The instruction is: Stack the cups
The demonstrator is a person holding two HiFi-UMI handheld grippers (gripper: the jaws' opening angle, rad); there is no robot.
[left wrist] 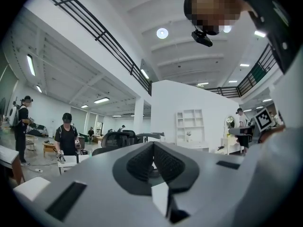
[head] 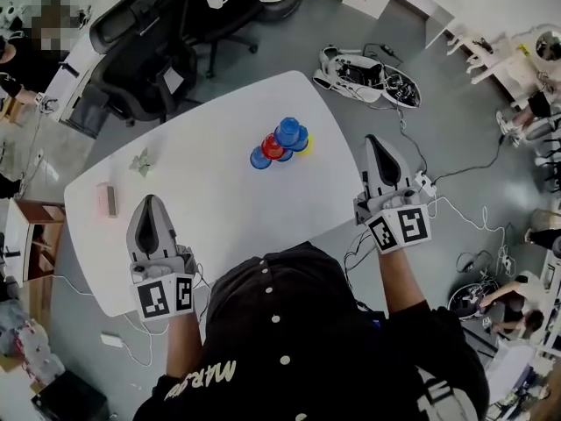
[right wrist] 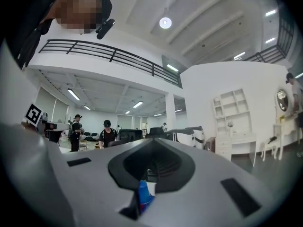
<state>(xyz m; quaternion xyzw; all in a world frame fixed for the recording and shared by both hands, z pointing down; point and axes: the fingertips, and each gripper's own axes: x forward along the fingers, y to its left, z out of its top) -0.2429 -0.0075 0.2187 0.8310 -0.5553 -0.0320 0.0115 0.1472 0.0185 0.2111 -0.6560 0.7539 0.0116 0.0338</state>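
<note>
- Cups (head: pixel 280 144): one tight cluster in the middle of the desk (head: pixel 210 209), toward its far edge. The top blue cup (head: pixel 287 131) sits highest, with the red cup (head: pixel 273 146) and the yellow cup (head: pixel 305 144) against it. The low blue cup (head: pixel 259 158) is at the cluster's left. The head view does not show whether they are nested or only touching.
- Left claw (head: pixel 151 202): jaws together with nothing between them. It is over the near-left part of the desk, well apart from the cups.
- Right claw (head: pixel 375 140): jaws together and empty. It hangs off the desk's right edge, well apart from the cups. A blue-and-red sliver shows below its jaws in the right gripper view; I read it as the cluster seen farther off, not a held thing.
- Judgement: both claws are parked, so the stack is either finished or between picks.
- If a cup remains, the low blue cup looks the freest.
  - Part the jaws before approaching and come in level from the open left side.
  - Clamp the cup wall near the rim and lift clear before crossing over.
  - Lower it straight down, and steady the base with the other claw.
- Risk: the cups look light and the cluster tall, so a sideways brush would likely topple it.
- The pink block (head: pixel 108 198) and the green scrap (head: pixel 141 161) lie well to the left, out of the path.
</note>
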